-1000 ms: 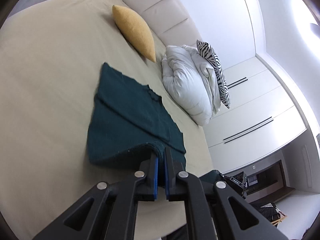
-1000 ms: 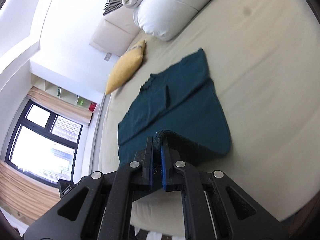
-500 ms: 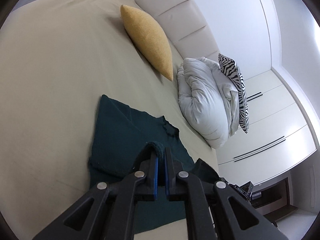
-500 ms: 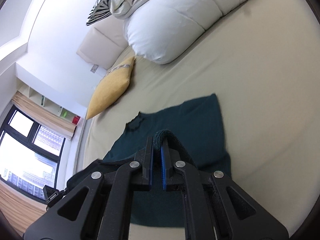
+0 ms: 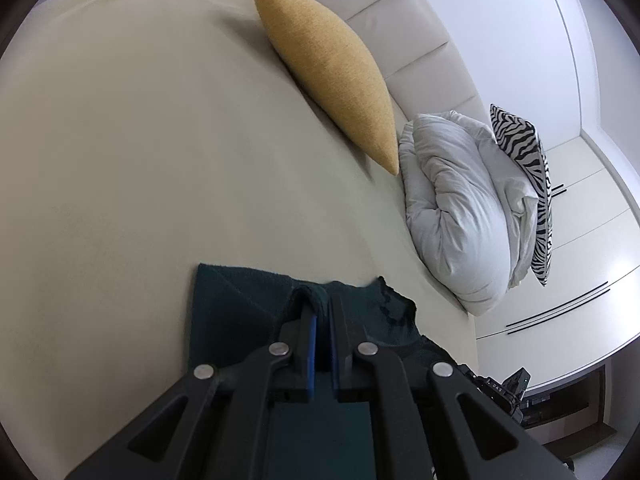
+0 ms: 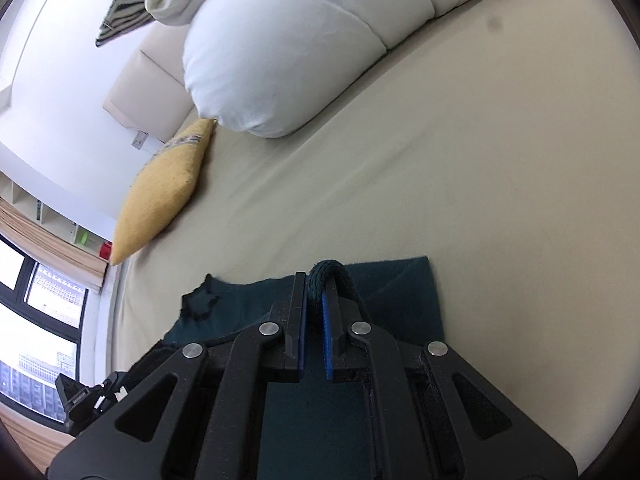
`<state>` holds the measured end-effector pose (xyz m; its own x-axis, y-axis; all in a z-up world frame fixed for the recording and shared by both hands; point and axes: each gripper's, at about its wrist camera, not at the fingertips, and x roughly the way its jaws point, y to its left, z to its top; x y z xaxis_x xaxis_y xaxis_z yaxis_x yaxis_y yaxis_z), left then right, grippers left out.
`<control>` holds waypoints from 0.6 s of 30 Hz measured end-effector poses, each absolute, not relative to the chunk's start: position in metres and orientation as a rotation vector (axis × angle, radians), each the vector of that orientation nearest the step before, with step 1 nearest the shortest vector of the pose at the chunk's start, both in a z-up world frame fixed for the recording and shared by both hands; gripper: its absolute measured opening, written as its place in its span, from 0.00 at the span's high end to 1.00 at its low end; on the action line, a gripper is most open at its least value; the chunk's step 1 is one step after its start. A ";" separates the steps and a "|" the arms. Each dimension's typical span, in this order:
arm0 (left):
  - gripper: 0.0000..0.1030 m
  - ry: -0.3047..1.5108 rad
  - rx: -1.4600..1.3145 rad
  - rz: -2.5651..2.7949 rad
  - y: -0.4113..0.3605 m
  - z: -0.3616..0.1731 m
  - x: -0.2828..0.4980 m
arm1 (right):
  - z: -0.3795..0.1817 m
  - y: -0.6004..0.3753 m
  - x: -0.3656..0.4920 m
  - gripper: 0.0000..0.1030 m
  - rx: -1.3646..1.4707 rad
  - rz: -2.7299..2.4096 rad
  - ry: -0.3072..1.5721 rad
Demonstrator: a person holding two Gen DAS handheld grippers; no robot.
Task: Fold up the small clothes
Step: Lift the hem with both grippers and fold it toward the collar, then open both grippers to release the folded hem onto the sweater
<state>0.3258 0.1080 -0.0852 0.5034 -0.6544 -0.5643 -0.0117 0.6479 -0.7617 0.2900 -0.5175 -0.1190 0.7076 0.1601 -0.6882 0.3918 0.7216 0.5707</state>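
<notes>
A dark green knitted garment [image 5: 236,312] lies on the beige bed [image 5: 120,140]. My left gripper [image 5: 320,312] is shut on a bunched edge of it, which pokes out past the fingertips. The neckline [image 5: 390,304] shows to the right of the left fingers. In the right wrist view the same garment [image 6: 404,292] lies under my right gripper [image 6: 316,288], which is shut on another rolled edge of it. The neckline [image 6: 200,302] shows to the left there. Most of the garment is hidden beneath both grippers.
A yellow cushion [image 5: 332,68] and a white folded duvet [image 5: 452,204] with a zebra-print cushion [image 5: 528,172] lie along the padded headboard [image 5: 404,36]. In the right wrist view the duvet [image 6: 304,40] and yellow cushion [image 6: 164,196] sit ahead, with a window [image 6: 36,320] at left.
Both grippers have carried the held edge of the garment forward over its far part, toward the pillows. Less of the garment now shows ahead of the fingers.
</notes>
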 end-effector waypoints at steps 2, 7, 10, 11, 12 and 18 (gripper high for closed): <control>0.94 0.997 -0.781 -0.428 0.105 -0.093 0.336 | -0.127 -0.518 0.300 0.92 0.754 -0.157 0.811; 0.52 1.007 -0.759 -0.373 0.107 -0.104 0.341 | -0.147 -0.524 0.317 0.76 0.747 -0.202 0.837; 0.43 0.974 -0.756 -0.370 0.115 -0.096 0.333 | -0.144 -0.525 0.310 0.50 0.727 -0.224 0.797; 0.43 0.968 -0.759 -0.371 0.117 -0.093 0.329 | -0.143 -0.526 0.307 0.50 0.718 -0.228 0.793; 0.43 0.957 -0.767 -0.377 0.120 -0.089 0.323 | -0.142 -0.526 0.302 0.50 0.709 -0.224 0.794; 0.43 0.933 -0.660 -0.398 0.116 -0.072 0.282 | -0.129 -0.514 0.262 0.50 0.634 -0.204 0.775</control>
<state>0.2820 0.1162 -0.0724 0.5450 -0.5799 -0.6055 0.0353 0.7375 -0.6745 0.2623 -0.5138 -0.1293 0.7060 0.0549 -0.7061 0.3951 0.7969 0.4570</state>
